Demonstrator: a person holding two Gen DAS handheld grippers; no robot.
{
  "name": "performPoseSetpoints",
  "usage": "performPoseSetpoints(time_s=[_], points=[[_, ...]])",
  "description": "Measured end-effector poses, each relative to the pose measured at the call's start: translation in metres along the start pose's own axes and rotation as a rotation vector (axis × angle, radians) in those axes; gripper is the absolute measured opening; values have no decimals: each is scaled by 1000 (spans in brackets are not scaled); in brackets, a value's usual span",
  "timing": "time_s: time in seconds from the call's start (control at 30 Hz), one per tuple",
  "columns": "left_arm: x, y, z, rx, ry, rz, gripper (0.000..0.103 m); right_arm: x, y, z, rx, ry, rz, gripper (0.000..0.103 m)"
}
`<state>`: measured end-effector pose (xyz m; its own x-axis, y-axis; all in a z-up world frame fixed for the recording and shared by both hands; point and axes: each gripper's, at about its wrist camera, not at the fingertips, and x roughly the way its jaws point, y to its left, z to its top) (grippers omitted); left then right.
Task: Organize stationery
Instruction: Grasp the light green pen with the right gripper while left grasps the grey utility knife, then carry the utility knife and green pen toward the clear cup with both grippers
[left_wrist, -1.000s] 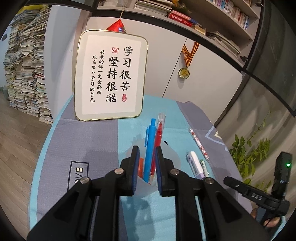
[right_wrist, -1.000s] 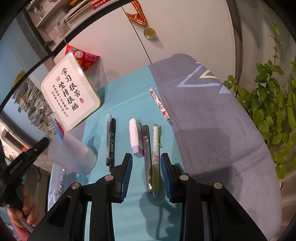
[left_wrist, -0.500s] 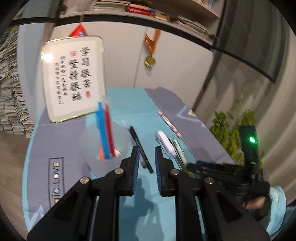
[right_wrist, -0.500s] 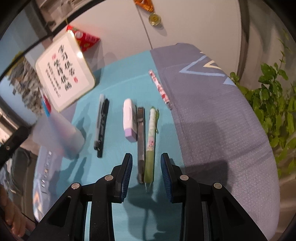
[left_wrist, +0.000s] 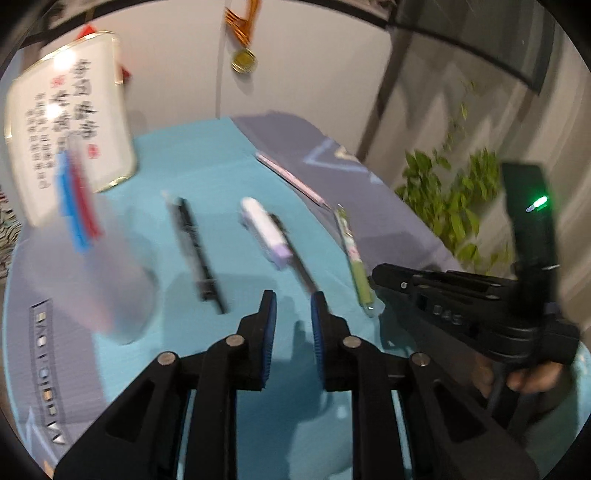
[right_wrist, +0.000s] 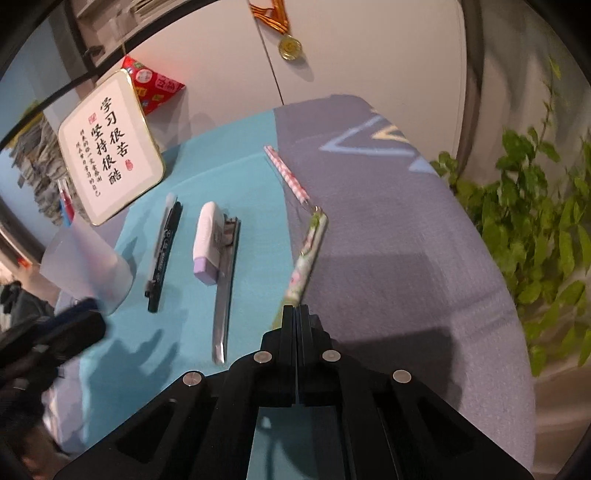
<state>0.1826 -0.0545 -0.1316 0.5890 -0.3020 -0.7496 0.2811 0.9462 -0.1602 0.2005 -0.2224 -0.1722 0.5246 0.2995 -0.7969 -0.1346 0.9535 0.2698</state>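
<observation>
My right gripper (right_wrist: 296, 308) is shut, pads pressed together, at the near end of a green floral pen (right_wrist: 308, 254) that lies askew on the cloth. The pen's end disappears behind the fingertips, and nothing shows between the pads. My left gripper (left_wrist: 293, 302) hovers over the teal cloth with its jaws narrowly apart and opening, nothing between them. Ahead of it lie a black pen (left_wrist: 194, 251), a white-and-purple highlighter (left_wrist: 264, 230) and a grey pen (right_wrist: 225, 288). A frosted cup (left_wrist: 110, 280) holding a blue pen (left_wrist: 72, 206) and a red one stands at the left.
A pink patterned pen (right_wrist: 288, 177) lies farther back on the cloth. A framed calligraphy sign (right_wrist: 110, 147) leans at the back left. A leafy plant (right_wrist: 535, 229) stands off the table's right edge. A medal (right_wrist: 290, 47) hangs on the white cabinet behind.
My left gripper swung right, away from the cup and toward the row of pens. My right gripper sank and closed, and the green pen turned slantwise.
</observation>
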Motion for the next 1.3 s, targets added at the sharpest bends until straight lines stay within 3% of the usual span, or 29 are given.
performPoseSetpoints(time_s=[0.1,0.23,0.37,0.47,0.53,0.6,0.63,0.8,0.87,0.9,1.03,1.1,1.17,1.3], points=[[28,-15,4,20,52,1,20,-6,-17,-3,65,-10,22,1],[54,-22,7,20,99,68,20,-15,-33,-3,117,-17,55,1],[62,-24,10,18,86,102,20,-14,-29,-2,99,-5,65,4],[60,-24,9,33,97,113,12,-7,-22,2,92,17,79,14],[52,-22,4,35,104,93,9,-3,-17,8,97,19,97,35],[42,-19,-5,43,104,74,9,-1,-13,12,107,5,89,48],[35,-16,-10,45,103,70,8,1,-9,15,104,-2,79,50],[12,3,-37,16,132,36,8,21,14,25,-3,15,-44,49],[4,5,-43,18,136,28,8,29,21,24,-49,6,-125,34],[-1,6,-46,20,137,22,8,29,24,23,-82,5,-135,15],[-14,9,-52,33,125,5,10,17,31,9,-167,29,-108,12],[-17,9,-48,41,101,15,15,5,32,-4,-209,47,-82,12],[-14,9,-41,43,91,18,28,-7,33,-18,-263,64,-94,12],[6,1,-24,58,90,17,29,-15,30,-29,-293,94,-101,12]])
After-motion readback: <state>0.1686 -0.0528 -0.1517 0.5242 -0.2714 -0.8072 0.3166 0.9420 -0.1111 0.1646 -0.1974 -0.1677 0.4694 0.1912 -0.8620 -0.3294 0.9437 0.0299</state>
